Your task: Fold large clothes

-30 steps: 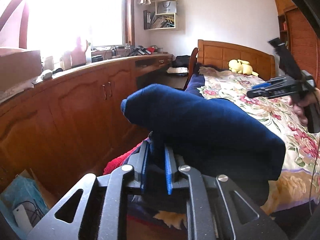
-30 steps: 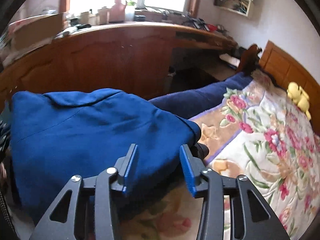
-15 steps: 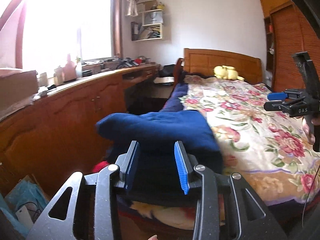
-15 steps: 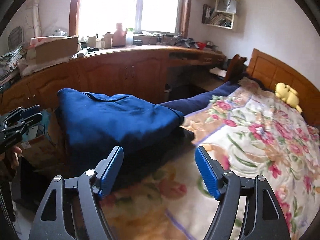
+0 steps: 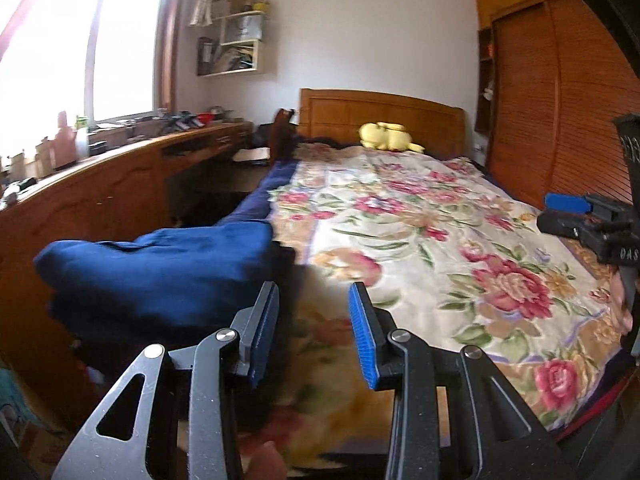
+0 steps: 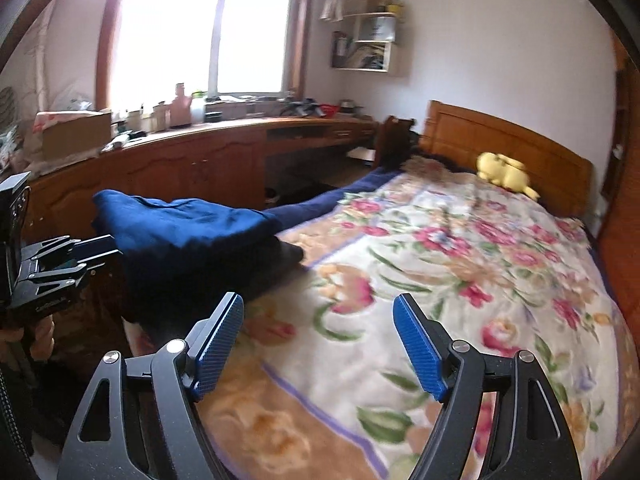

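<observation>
Lying folded on bed [image 5: 420, 216] corner, blue garment [image 5: 160, 264] left of empty left hand-held gripper [image 5: 314, 336]

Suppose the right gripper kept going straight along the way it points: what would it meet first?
Probably the floral bedspread. The right gripper is open and empty, angled slightly down over the bed; the folded blue garment lies off to its left, though depth is unclear.

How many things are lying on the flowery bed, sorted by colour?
Blue: 1, the folded blue garment at the bed's corner
Yellow: 1, the yellow plush toy by the headboard
Dark: 1, a dark folded item under the blue one
Total: 3
</observation>
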### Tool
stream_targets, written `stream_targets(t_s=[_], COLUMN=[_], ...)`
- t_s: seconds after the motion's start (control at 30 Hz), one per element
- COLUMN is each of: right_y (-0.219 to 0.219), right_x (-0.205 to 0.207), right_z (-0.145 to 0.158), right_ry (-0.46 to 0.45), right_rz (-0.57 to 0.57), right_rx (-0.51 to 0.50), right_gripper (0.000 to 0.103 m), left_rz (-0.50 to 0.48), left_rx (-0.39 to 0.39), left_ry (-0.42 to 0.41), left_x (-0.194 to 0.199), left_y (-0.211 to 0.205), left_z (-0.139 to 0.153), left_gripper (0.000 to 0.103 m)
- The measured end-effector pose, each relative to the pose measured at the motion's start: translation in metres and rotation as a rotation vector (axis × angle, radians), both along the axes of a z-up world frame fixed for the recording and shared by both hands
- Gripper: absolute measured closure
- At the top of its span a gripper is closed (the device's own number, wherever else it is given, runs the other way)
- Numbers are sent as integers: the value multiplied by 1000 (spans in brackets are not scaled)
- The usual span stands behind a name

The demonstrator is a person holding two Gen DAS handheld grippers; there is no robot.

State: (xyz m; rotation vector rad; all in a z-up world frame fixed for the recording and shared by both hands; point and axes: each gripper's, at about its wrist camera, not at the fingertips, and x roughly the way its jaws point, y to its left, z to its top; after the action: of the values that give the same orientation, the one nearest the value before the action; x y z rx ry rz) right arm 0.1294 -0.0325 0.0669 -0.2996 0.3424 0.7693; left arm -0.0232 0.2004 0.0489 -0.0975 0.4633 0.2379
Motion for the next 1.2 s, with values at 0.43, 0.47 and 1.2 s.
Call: stream_targets(t_s=[0.43,0.47,1.2], right_y=[-131,-136,-181], right_x=[-52,-56,-136], right_z=[-45,-45,-49], right_ry=[78,73,26], right_rz=[-241,-258,-502], right_rx=[88,90,222], right_gripper=[24,24,24], left_rz=[-224,-231,-327], left_rx=[-44,-40,-25], left_ry=[72,75,50], left_x=[57,58,50], left_y=[-135,-143,-234], left_z=[-26,-27,-10], left_gripper=[65,65,65])
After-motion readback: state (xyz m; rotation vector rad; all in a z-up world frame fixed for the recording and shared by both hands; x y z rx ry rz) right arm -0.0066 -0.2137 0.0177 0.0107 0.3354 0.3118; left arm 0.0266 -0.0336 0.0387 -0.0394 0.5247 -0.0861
